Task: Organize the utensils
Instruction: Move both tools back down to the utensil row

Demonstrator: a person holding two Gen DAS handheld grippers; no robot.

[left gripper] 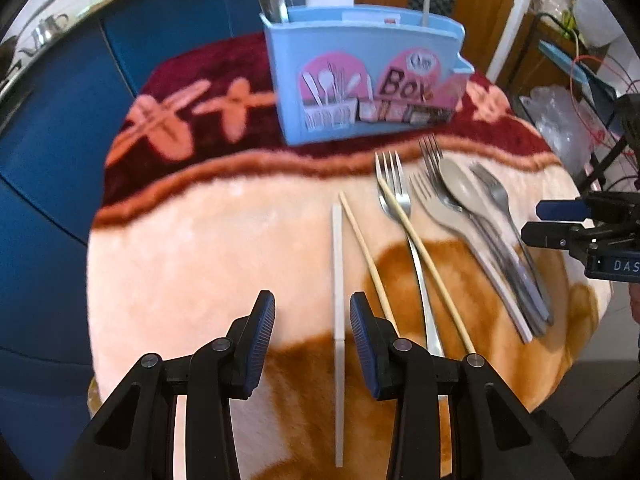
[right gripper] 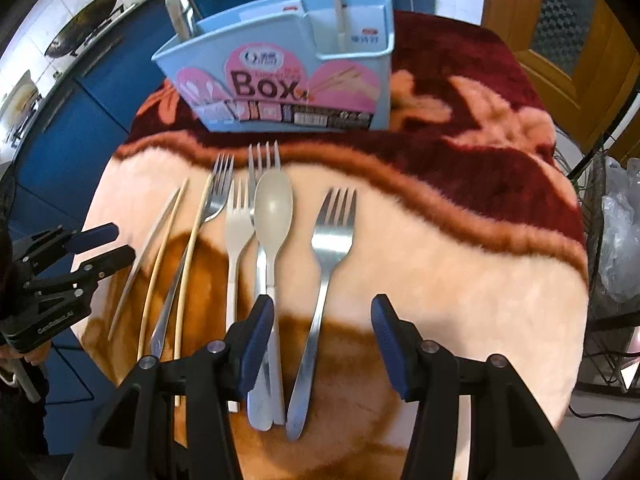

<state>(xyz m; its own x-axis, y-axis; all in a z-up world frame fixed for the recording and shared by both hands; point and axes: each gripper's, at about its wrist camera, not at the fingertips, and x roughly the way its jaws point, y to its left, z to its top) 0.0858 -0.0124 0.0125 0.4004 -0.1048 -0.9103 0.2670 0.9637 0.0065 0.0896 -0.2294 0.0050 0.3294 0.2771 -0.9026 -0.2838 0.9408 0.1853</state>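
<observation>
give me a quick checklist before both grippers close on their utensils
1. Left gripper open: ok, nothing pressed between its pads.
2. Flat white plastic chopstick lies between the left gripper's fingers: ok, though nearer the right-hand finger.
3. Right gripper open: ok.
4. Silver metal fork handle lies between the right gripper's fingers: ok, untouched.
5. Beige plastic spoon clear of the right gripper: not ok, its handle runs under the left-hand finger.
6. Light blue plastic utensil box upright with free slots: ok upright; free space cannot tell.
</observation>
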